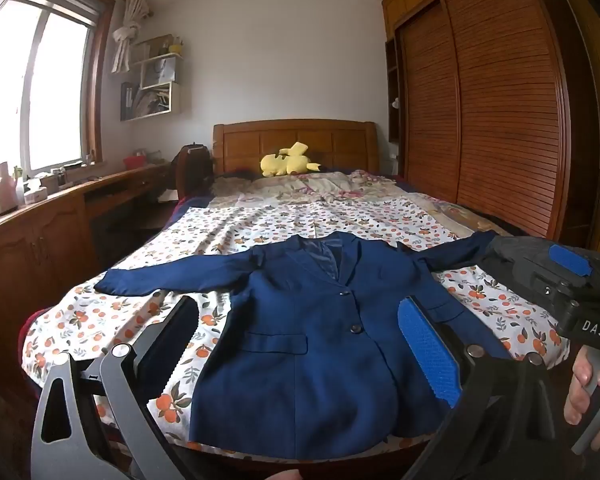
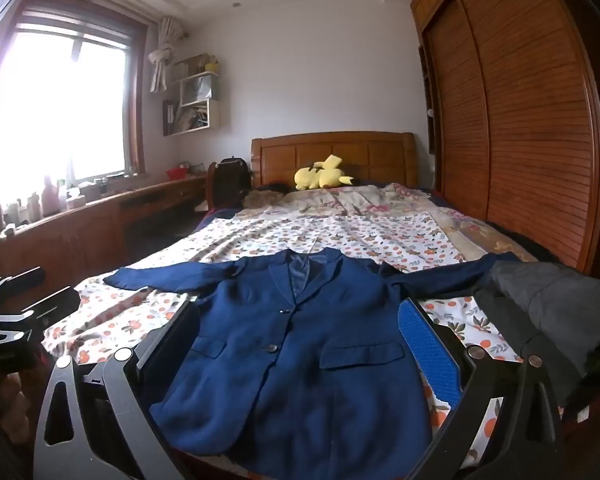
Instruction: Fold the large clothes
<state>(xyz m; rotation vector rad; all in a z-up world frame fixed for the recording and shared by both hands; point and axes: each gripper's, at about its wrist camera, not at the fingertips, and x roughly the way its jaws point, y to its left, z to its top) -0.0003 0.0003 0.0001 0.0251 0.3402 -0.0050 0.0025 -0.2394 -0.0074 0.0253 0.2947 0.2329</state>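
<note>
A navy blue blazer (image 1: pixel 300 352) lies flat and face up on the flowered bedsheet (image 1: pixel 112 320), buttoned, with both sleeves spread sideways and its hem at the foot of the bed. My left gripper (image 1: pixel 300 340) hovers open over the blazer's lower left half, nothing between its fingers. My right gripper (image 2: pixel 300 344) hovers open over the blazer (image 2: pixel 300 360) too, a little further right, and is also empty. In the left wrist view the right gripper (image 1: pixel 560 272) shows at the right edge, held by a hand (image 1: pixel 588 384). The left gripper (image 2: pixel 56 284) shows at the left edge of the right wrist view.
A dark grey folded garment (image 2: pixel 548 312) lies on the bed's right edge by the blazer's sleeve. A yellow plush toy (image 1: pixel 288 160) rests at the wooden headboard (image 1: pixel 296 140). A louvred wardrobe (image 1: pixel 480 120) stands right; a wooden counter (image 1: pixel 40 216) with bottles runs under the window at left.
</note>
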